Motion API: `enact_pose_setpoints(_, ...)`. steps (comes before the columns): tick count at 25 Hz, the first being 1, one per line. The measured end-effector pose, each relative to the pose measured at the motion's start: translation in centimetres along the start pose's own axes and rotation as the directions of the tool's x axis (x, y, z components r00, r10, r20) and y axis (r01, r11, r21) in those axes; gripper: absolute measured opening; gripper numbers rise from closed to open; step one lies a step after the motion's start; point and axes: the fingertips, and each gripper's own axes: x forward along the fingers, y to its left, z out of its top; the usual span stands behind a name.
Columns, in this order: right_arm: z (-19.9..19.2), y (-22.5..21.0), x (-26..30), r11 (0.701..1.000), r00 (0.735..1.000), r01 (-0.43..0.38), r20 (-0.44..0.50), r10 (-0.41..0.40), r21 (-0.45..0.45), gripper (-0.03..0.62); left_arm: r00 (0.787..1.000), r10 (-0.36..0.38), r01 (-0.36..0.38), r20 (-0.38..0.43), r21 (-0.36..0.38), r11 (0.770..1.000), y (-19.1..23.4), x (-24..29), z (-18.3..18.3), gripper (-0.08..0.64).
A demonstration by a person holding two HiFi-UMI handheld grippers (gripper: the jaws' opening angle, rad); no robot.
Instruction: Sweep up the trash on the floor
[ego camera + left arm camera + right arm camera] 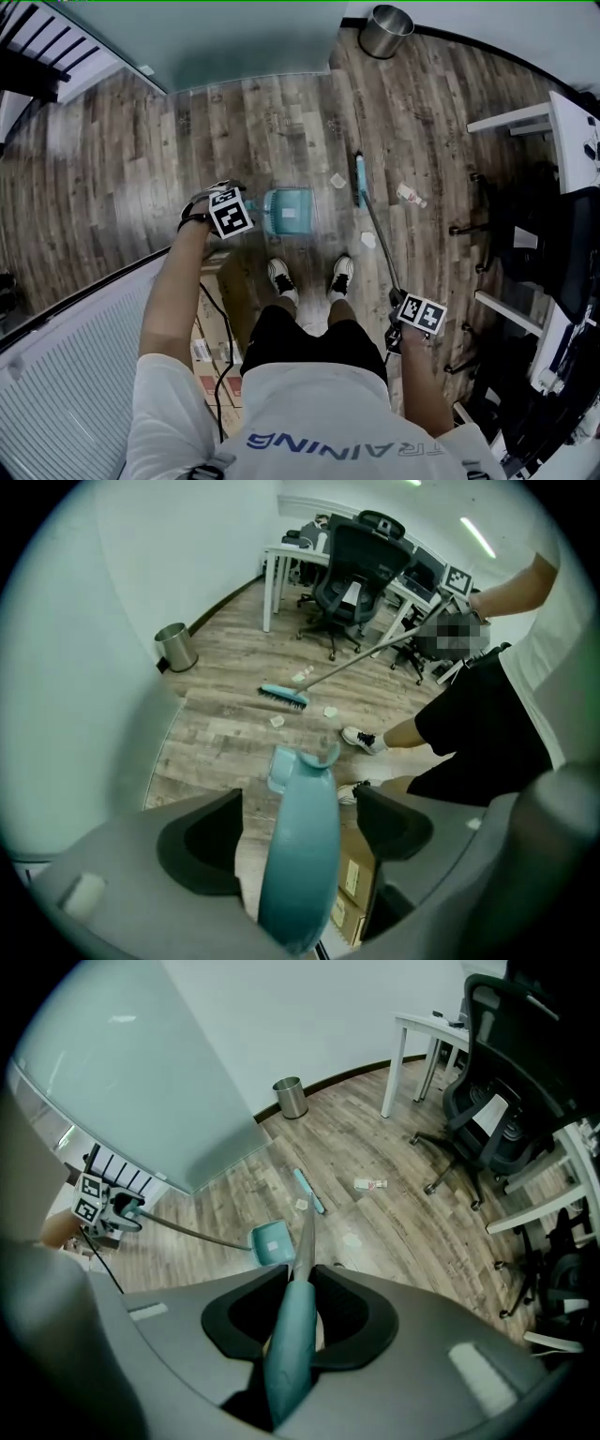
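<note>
In the head view I stand on the wood floor with a teal dustpan lying just ahead of my shoes. My left gripper is at the top of its long handle. In the left gripper view the teal handle grip stands between the wide jaws of the left gripper, with a gap to each pad, so it is open. My right gripper is shut on the broom's teal handle. The broom head rests on the floor. Paper scraps and a small bottle lie around it.
A metal trash can stands by the far wall. Office chairs and white desks crowd the right side. A cardboard box sits by my left leg, next to a frosted glass partition.
</note>
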Motion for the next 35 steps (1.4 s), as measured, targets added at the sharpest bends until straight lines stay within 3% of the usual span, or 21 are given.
enact_pose_setpoints(2, -0.2, 0.1, 0.1, 1.0, 1.0, 0.0, -0.01, 0.0, -0.003, 0.109, 1.0, 0.007, -0.006, -0.025, 0.017, 1.0, 0.3, 1.0, -0.3, 0.351)
enact_pose_setpoints(5, -0.7, -0.1, 0.0, 1.0, 1.0, 0.006, -0.028, -0.006, -0.018, 0.109, 0.998, 0.044, -0.043, -0.038, 0.021, 0.999, 0.8, 1.9, -0.3, 0.186)
enact_pose_setpoints(10, -1.1, -0.3, 0.5, 1.0, 0.999, 0.008, -0.045, -0.009, -0.024, 0.109, 0.998, 0.017, -0.011, -0.059, 0.099, 0.995, -0.1, 2.4, 0.0, 0.098)
enact_pose_setpoints(17, 0.1, -0.7, 1.4, 0.999, 0.998, 0.02, -0.052, -0.022, -0.04, 0.109, 0.998, -0.006, 0.012, -0.069, 0.098, 0.995, -0.1, 2.4, 0.4, 0.089)
enact_pose_setpoints(22, 3.1, -1.7, 2.8, 0.987, 0.993, 0.105, -0.036, -0.11, -0.118, 0.109, 0.997, -0.011, 0.018, -0.071, 0.092, 0.996, 0.0, 2.5, 0.5, 0.089)
enact_pose_setpoints(27, 8.5, -2.5, 6.7, 0.922, 0.967, 0.244, -0.002, -0.257, -0.302, 0.109, 0.997, -0.007, 0.014, -0.071, 0.091, 0.996, -0.2, 2.4, 0.7, 0.089)
enact_pose_setpoints(30, 10.8, -2.0, 9.0, 0.888, 0.947, 0.302, 0.0, -0.322, -0.347, 0.109, 0.998, -0.008, 0.014, -0.065, 0.091, 0.996, -0.4, 2.3, 0.6, 0.089)
enact_pose_setpoints(33, 10.4, -0.5, 10.9, 0.859, 0.934, 0.307, -0.045, -0.355, -0.41, 0.107, 0.998, -0.006, 0.012, -0.062, 0.091, 0.996, -0.4, 2.2, 0.6, 0.089)
enact_pose_setpoints(35, 10.6, 1.4, 12.0, 0.812, 0.941, 0.287, -0.008, -0.338, -0.508, 0.107, 0.998, -0.005, 0.011, -0.062, 0.092, 0.996, -0.3, 2.2, 0.6, 0.089)
